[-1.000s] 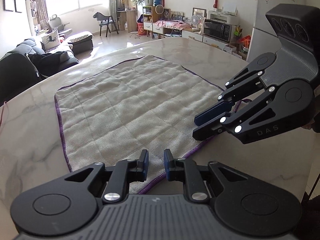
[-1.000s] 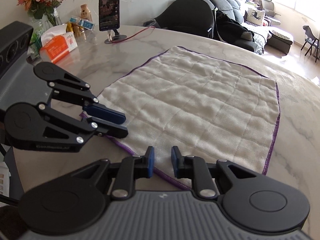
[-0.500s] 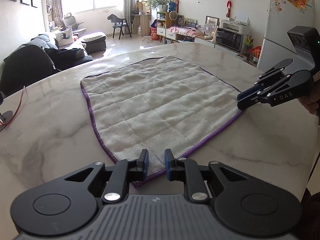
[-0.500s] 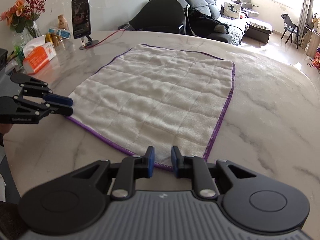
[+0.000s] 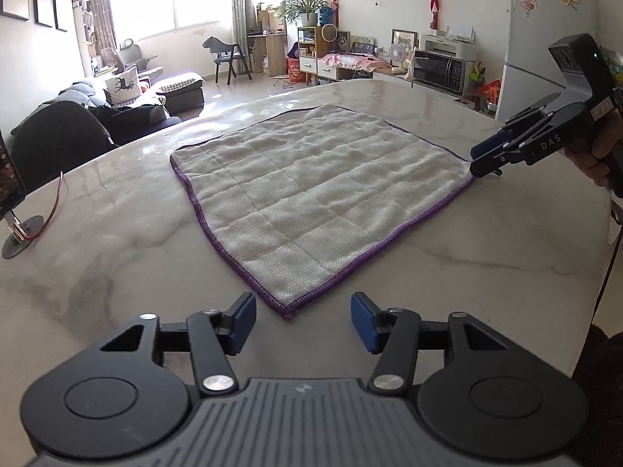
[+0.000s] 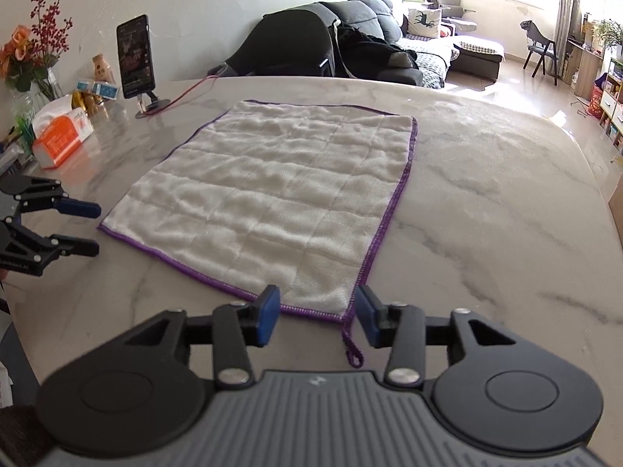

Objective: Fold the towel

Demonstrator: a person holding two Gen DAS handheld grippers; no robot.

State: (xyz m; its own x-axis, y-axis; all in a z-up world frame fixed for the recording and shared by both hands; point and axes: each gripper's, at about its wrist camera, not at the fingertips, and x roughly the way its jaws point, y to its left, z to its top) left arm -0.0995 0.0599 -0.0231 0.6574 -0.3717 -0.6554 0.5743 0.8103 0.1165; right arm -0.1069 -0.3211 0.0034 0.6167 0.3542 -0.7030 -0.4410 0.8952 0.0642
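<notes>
A cream towel [image 5: 311, 190] with a purple hem lies flat and unfolded on the marble table [image 5: 117, 241]; it also shows in the right wrist view [image 6: 268, 198]. My left gripper [image 5: 303, 323] is open, its jaws wide apart just in front of the towel's near left corner. My right gripper [image 6: 317, 315] is open, its jaws on either side of the near right corner, where a purple hanging loop [image 6: 352, 352] trails. Each gripper shows in the other's view: the right gripper [image 5: 486, 159] at that corner, the left gripper [image 6: 83, 227] just off its corner.
A phone on a stand [image 6: 136, 62] with a red cable, an orange tissue pack [image 6: 64, 136], small bottles and a vase of flowers [image 6: 27, 58] stand at the table's left side. The phone stand's base [image 5: 21, 233] shows left. A sofa [image 6: 350, 46] lies beyond the table.
Both grippers have opened wide from nearly shut. They have moved apart along the near edge, each now at its own corner of the towel. The towel has not moved.
</notes>
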